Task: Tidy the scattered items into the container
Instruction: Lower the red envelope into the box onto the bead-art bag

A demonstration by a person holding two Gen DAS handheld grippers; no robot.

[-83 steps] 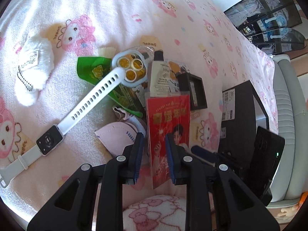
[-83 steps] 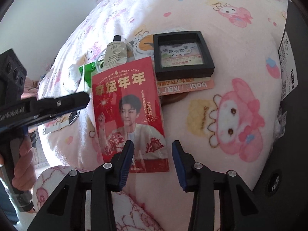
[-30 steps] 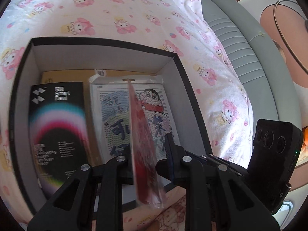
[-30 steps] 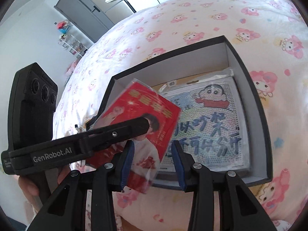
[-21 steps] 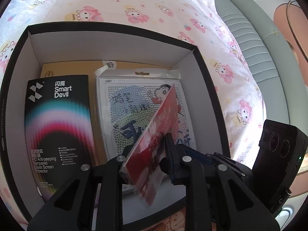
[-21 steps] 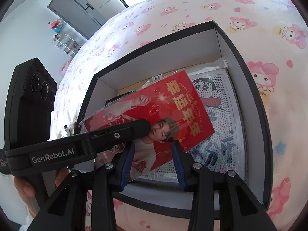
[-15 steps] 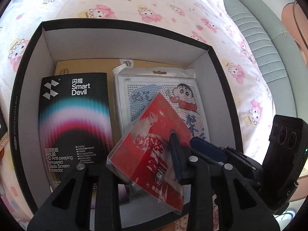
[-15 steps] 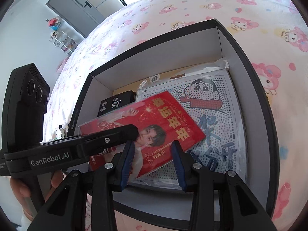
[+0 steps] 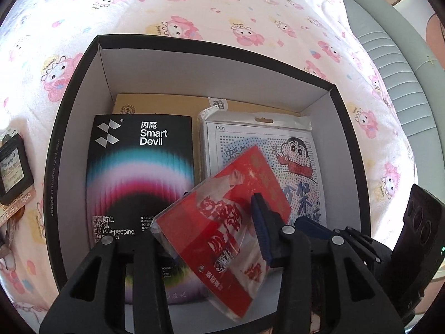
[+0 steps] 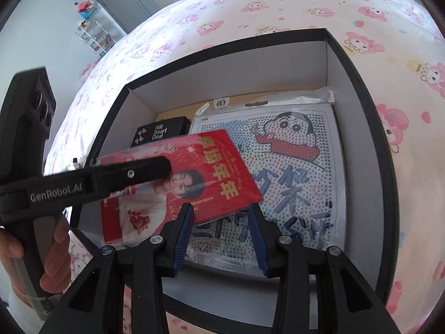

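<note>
A black box [image 9: 69, 128] with white inner walls sits on the pink bedspread; it also shows in the right wrist view [image 10: 370, 128]. My left gripper [image 9: 205, 239] hangs over its near side with the fingers spread. A red packet with a portrait [image 9: 228, 222] lies flat between them, tilted over the box's contents. In the right wrist view the left finger [image 10: 133, 175] crosses the red packet [image 10: 217, 172]. My right gripper [image 10: 219, 231] is open and empty just above the box's near rim.
Inside the box lie a black Smart Devil package [image 9: 139, 178], a cartoon bead-art pack [image 9: 294, 161] and a brown board [image 9: 155, 105]. A small black frame [image 9: 12, 172] lies on the bedspread left of the box. A grey headboard [image 9: 395, 64] runs along the right.
The red packet was carried from the bedspread over to the box, turned from edge-on to flat, and the left fingers have spread apart around it.
</note>
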